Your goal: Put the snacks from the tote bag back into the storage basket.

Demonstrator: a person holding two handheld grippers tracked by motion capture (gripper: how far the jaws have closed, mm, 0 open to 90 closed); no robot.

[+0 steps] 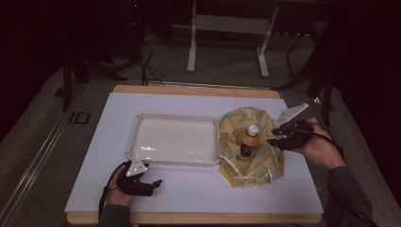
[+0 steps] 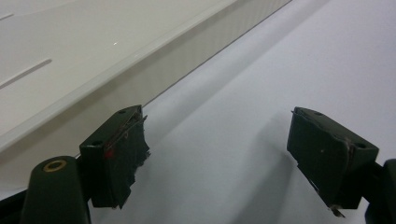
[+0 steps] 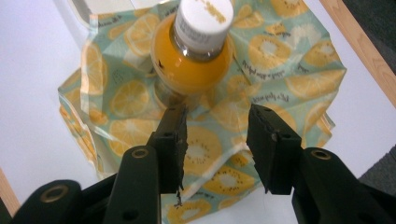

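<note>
Your right gripper [image 3: 215, 135] hangs with its jaws partly apart and nothing between them, just short of the orange juice bottle [image 3: 194, 56], which stands upright in the crumpled fruit-print bag [image 3: 280, 70] on the table [image 1: 189, 189], to the right of the white tray [image 1: 172, 139]. Judge the bottle as rigid, smooth and fairly heavy with liquid, so take it around the body below the cap, while the thin cloth will slump and slide. Your left gripper [image 2: 217, 154] rests open and empty beside the tray.
</note>
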